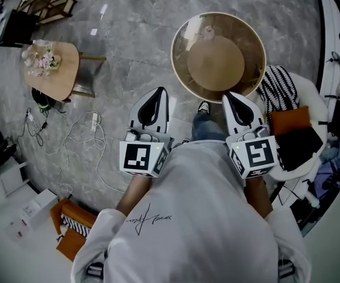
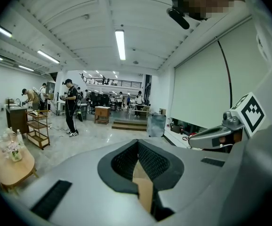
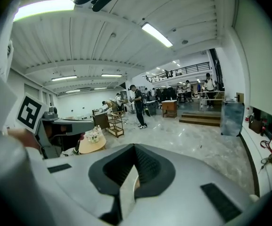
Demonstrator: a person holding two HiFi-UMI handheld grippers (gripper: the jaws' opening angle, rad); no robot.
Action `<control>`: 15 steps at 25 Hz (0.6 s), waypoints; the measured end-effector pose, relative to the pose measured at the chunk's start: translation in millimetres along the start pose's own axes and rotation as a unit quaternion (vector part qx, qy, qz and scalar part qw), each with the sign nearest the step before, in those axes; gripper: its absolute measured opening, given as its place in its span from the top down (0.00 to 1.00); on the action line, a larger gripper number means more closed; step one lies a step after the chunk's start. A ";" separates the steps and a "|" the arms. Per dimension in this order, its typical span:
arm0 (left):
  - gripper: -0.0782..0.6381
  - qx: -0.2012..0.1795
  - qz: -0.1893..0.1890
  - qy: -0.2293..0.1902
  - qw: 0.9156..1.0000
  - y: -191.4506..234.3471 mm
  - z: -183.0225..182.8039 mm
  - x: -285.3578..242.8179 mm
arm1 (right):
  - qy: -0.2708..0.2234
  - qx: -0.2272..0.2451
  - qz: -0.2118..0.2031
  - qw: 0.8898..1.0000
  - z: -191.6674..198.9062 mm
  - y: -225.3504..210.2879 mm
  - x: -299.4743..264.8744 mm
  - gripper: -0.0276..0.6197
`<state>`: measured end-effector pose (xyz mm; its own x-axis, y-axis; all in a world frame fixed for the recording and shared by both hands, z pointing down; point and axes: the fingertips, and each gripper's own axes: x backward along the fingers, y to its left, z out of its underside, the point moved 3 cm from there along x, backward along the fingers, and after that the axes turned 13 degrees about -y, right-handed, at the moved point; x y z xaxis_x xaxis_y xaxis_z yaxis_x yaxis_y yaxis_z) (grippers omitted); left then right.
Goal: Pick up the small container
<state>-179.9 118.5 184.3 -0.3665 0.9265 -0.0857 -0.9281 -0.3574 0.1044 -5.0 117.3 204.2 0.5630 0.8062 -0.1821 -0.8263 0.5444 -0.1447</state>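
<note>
1. Head view looks steeply down on the person's own shoulders and both grippers, held out side by side over the grey marbled floor (image 1: 128,46).
2. The left gripper (image 1: 159,91) has its black pads pressed together with nothing pinched. Its own view shows the pads meeting at the tip (image 2: 138,141).
3. The right gripper (image 1: 227,95) is likewise pressed together and empty, as its own view confirms (image 3: 135,147).
4. A small pale container (image 1: 208,33), probably the task's thing, sits on the far part of a round wooden surface with a lighter outer rim (image 1: 217,63).
5. It lies ahead of both grippers, between the lines they point along and somewhat towards the right one. The right hand looks the nearer, and reaching it means going forward across most of the surface.
6. It is too small here to judge its shape, its long axis or whether it has a lid.
7. The right gripper's tip covers part of the near rim of the surface.
8. Neither gripper view shows the surface or the container. Both look out over them into a wide hall, so only the head view places the target.
</note>
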 end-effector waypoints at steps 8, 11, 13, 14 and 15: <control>0.87 -0.008 -0.012 -0.018 1.000 -7.0 -4.1 -51.3 | -0.012 0.014 -0.011 1.000 -9.0 -42.8 -27.6 0.93; 0.87 -0.006 -0.016 -0.019 1.000 -11.0 -3.0 -61.3 | -0.014 0.017 -0.005 1.000 -8.9 -56.1 -33.3 0.93; 0.87 -0.005 -0.018 -0.017 1.000 -14.2 -2.4 -65.7 | -0.015 0.017 0.002 1.000 -9.6 -63.8 -34.6 0.94; 0.87 -0.005 -0.018 -0.015 1.000 -15.3 -2.4 -67.4 | -0.016 0.016 0.003 1.000 -10.4 -66.4 -35.0 0.93; 0.87 -0.006 -0.018 -0.015 1.000 -15.7 -2.8 -69.0 | -0.018 0.015 0.003 1.000 -11.5 -68.2 -35.7 0.93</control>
<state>-140.2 59.9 185.8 -0.3302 0.9420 -0.0604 -0.9416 -0.3243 0.0905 31.5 48.7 209.4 0.5572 0.8172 -0.1473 -0.8303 0.5455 -0.1142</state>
